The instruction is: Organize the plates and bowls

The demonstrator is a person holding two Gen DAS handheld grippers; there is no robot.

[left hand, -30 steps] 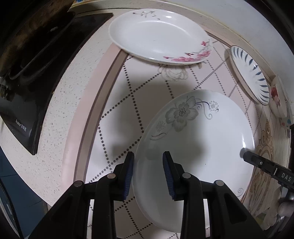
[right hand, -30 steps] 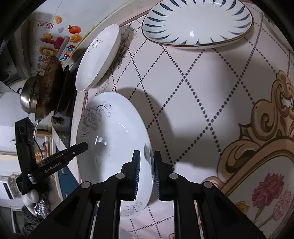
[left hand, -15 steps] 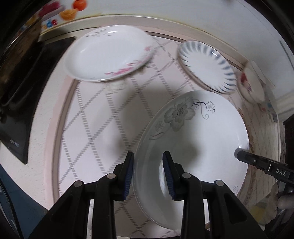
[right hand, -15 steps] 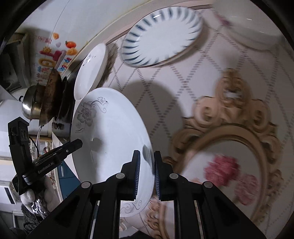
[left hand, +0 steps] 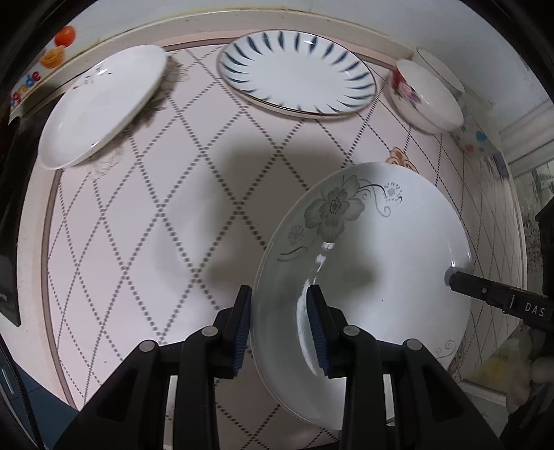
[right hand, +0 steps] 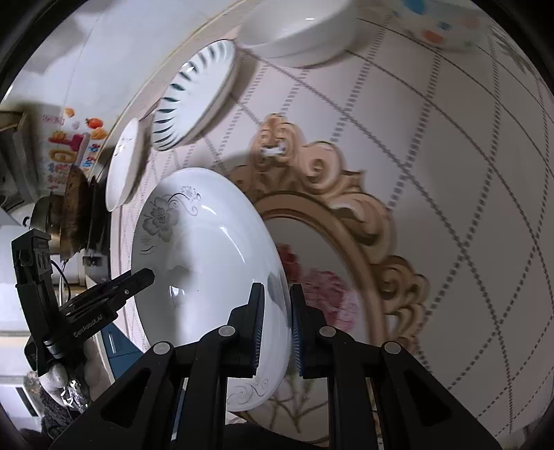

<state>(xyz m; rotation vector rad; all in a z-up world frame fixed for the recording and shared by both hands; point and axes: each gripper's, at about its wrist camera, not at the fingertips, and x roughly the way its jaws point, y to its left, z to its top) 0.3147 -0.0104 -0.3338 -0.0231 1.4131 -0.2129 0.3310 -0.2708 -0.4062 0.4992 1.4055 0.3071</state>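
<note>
A large white plate with a grey flower (left hand: 381, 263) is held in the air above the table, gripped at opposite rims by both grippers. My left gripper (left hand: 279, 325) is shut on its near rim. My right gripper (right hand: 277, 322) is shut on the other rim of the same plate (right hand: 207, 270). In the left wrist view the right gripper's finger (left hand: 498, 297) shows at the plate's far edge. A blue-striped plate (left hand: 297, 83), a white plate (left hand: 100, 104) and a flowered bowl (left hand: 426, 97) sit at the table's far side.
The table (left hand: 155, 225) has a pink cloth with a dotted diamond pattern and a gold floral medallion (right hand: 346, 249). A white bowl (right hand: 297, 31) and a dotted container (right hand: 446, 24) stand at the far edge. A stove with pans (right hand: 72, 214) is on the left.
Both grippers have carried the flower plate to the right across the table, off the cloth. The striped plate and bowls now show ahead; the white plate has slid leftward in view.
</note>
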